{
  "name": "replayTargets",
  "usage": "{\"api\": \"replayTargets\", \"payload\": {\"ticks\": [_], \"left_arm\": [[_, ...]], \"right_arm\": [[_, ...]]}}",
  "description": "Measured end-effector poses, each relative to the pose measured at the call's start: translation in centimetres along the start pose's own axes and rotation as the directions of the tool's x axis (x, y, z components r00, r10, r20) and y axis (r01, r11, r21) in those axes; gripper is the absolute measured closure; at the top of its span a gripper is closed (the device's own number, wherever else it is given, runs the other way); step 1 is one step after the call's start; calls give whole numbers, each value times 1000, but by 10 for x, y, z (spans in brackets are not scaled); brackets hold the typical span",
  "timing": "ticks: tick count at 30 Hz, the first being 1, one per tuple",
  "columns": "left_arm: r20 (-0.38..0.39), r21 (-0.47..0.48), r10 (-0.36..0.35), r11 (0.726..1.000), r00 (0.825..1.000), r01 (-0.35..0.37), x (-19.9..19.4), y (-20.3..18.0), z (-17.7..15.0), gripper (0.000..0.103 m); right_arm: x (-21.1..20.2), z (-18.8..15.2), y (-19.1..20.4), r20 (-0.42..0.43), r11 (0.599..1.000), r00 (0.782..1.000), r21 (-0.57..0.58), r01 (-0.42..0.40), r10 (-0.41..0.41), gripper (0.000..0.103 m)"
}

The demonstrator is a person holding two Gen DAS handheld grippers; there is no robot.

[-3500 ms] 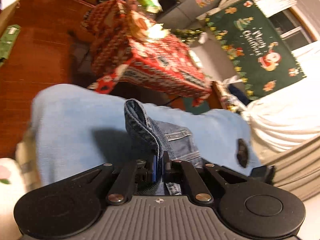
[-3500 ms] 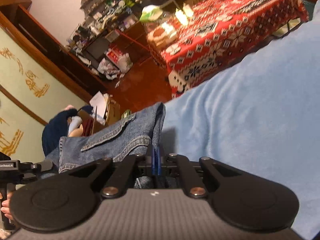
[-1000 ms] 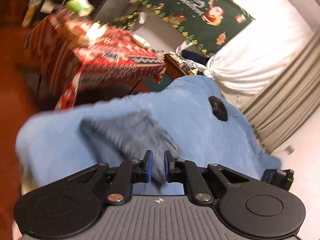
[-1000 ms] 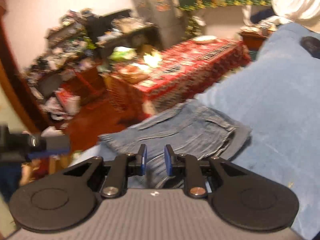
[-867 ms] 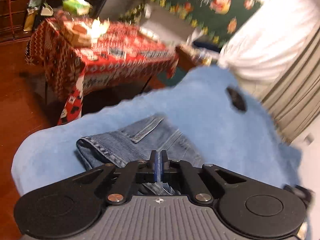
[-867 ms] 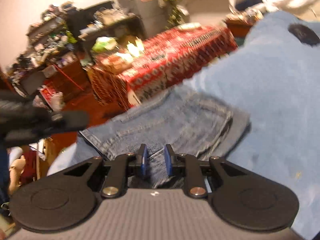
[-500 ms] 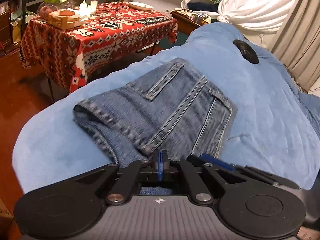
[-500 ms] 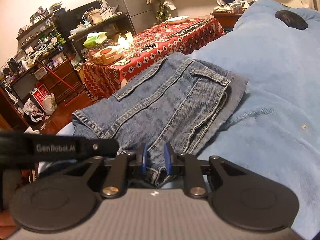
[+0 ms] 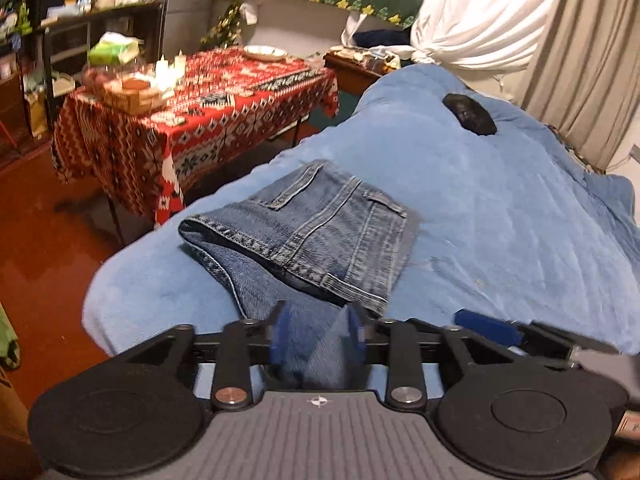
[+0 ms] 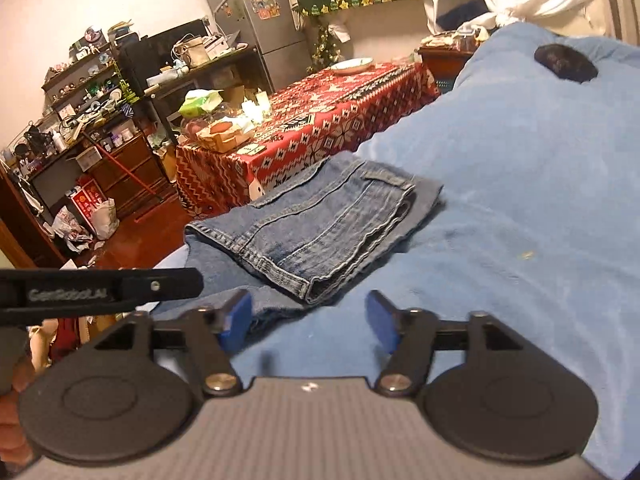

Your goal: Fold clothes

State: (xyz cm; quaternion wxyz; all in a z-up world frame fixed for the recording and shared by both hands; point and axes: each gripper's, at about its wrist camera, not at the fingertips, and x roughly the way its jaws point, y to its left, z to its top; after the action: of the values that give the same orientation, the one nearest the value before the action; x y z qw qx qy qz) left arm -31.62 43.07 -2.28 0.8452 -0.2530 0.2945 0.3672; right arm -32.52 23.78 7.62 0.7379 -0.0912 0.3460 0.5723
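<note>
A pair of blue jeans (image 9: 316, 228) lies folded in a thick stack on the light blue blanket (image 9: 500, 220), pocket side up. My left gripper (image 9: 316, 332) is at the stack's near edge. Its jaws are opening, and a loose lower layer of denim still lies in the gap between them. In the right wrist view the jeans (image 10: 320, 216) sit just beyond my right gripper (image 10: 310, 314), whose jaws are opening wide over bare blanket (image 10: 520, 184). Its left fingertip (image 10: 238, 314) is beside the denim's edge. The left gripper's black arm (image 10: 100, 288) crosses that view at the left.
A table with a red patterned cloth (image 9: 224, 108) and dishes stands beyond the blanket's far edge. A black object (image 9: 470, 114) lies further up the blanket. Beige curtains (image 9: 580, 60) hang at the right. Cluttered shelves (image 10: 92, 112) and wooden floor (image 9: 40, 260) are at the left.
Both grippers have pulled back toward the near edge of the jeans. The left jaws went from shut on denim to parted; the right jaws spread much wider. The jeans lie still, folded.
</note>
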Motion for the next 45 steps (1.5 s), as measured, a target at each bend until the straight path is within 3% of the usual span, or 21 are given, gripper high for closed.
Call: {"api": "replayTargets", "payload": {"ticks": [5,19,24,26,31,34,39,45], "left_arm": [[-4,15,12,1000,1000,-12,-24,-2,-13,45],[-15,64,111,992,994,-110,-91,-17,-68,35],[28,89,120,989,992,-122,-120,-24,-77,22],[34,79,125,989,992,-128,-128,-24,-78,18],[52,-12,107,994,993,-106,-145,-17,-75,17],[70,-17,152,988,986,-151,-151,-18,-70,18],[71,75,201,976,977,-206,-157,-31,-65,16],[44,67,296,952,954,-298,-153,-43,-71,13]], "right_arm": [[-43,-5,2,-4,999,999,-16,40,-40,1],[-141,-43,17,-52,987,988,-74,142,-146,1],[-172,-53,32,-28,962,975,-169,214,-221,1],[-182,-54,35,-25,957,973,-189,221,-230,1],[-199,-53,40,12,944,963,-195,266,-269,1],[-202,-46,37,-20,951,967,-186,245,-254,1],[-210,-35,36,-69,961,968,-156,227,-240,1],[-212,-34,41,-103,964,966,-145,221,-237,1]]}}
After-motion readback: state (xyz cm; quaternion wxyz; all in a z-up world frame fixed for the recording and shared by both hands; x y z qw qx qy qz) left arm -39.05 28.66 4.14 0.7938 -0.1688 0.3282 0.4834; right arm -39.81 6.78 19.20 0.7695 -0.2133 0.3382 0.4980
